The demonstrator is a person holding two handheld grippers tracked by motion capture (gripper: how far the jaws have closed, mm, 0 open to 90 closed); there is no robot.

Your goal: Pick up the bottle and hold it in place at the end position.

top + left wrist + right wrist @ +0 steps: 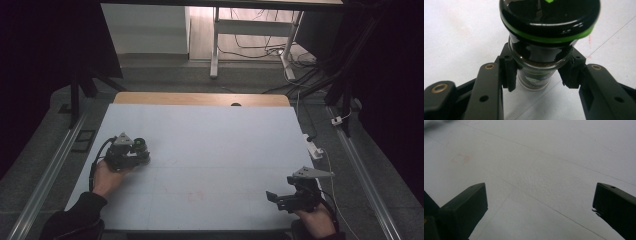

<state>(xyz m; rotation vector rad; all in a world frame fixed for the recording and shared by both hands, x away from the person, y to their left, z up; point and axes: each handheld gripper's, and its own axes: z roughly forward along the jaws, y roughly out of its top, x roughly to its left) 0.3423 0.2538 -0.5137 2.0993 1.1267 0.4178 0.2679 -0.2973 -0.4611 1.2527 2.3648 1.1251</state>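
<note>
A small glass jar (541, 53) with a black lid ringed in green stands on the white table sheet (215, 145), dark contents showing through the glass. My left gripper (540, 73) is shut on it, one black pad pressed against each side of the jar just under the lid. From above, the jar (139, 144) sits at the left of the sheet with the left gripper (134, 154) around it and a hand behind. At the front right, my right gripper (276, 198) rests low over the sheet. Its jaws (540, 202) stand wide apart with bare sheet between them.
A wooden strip (200, 98) borders the far edge of the sheet. A white power strip (313, 149) and cable lie off the right edge. Metal rails run along both sides. Beyond the table stand white desk legs (215, 47) among floor cables.
</note>
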